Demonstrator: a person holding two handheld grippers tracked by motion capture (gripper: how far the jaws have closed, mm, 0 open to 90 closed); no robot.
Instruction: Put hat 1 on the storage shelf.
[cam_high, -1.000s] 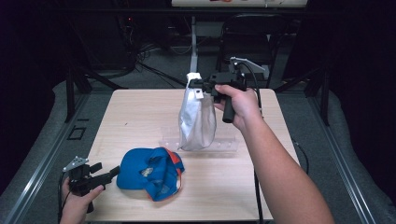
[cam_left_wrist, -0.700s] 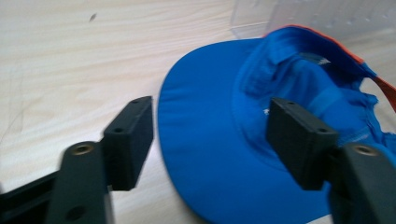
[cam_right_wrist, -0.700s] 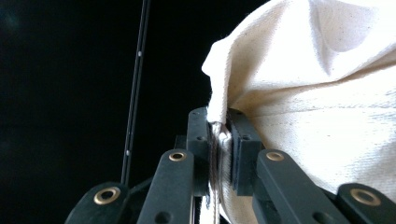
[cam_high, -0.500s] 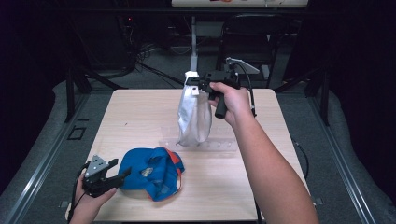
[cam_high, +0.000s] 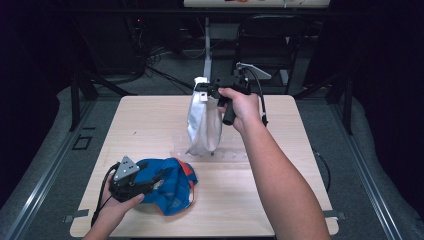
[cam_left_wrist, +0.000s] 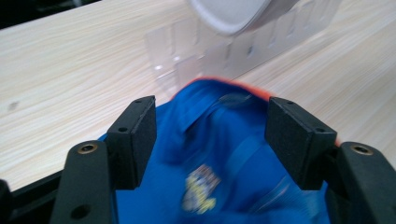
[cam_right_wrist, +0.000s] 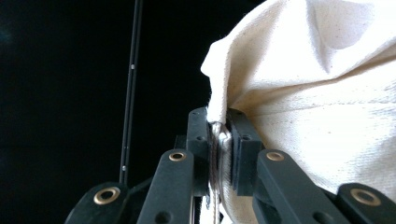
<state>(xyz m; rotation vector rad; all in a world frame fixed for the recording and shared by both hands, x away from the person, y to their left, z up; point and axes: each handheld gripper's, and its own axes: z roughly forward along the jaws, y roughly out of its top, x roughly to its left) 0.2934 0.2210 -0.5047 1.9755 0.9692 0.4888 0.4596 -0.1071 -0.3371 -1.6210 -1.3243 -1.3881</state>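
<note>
A cream cloth bag (cam_high: 202, 122) hangs upright over the table, its bottom at the wood. My right gripper (cam_high: 204, 92) holds it by the top edge. In the right gripper view the right gripper (cam_right_wrist: 219, 135) is shut tight on the bag (cam_right_wrist: 327, 93) hem. A blue cloth item (cam_high: 175, 187) with an orange edge lies near the front left. My left gripper (cam_high: 159, 176) reaches over it from the left. Its jaws have just been closing. In the left gripper view the left gripper (cam_left_wrist: 217, 140) stands apart with the blurred blue cloth (cam_left_wrist: 210, 107) between the pads, not pinched.
A clear plastic strip (cam_high: 220, 154) lies on the light wooden table (cam_high: 145, 125) under the bag and just beyond the blue cloth, and the strip (cam_left_wrist: 187, 60) appears ahead of the left jaws. Dark floor, cables and stands surround the table.
My left gripper has moved right and up from the front left corner onto the blue cloth, with its jaws narrower. The right hand has shifted the bag slightly left.
</note>
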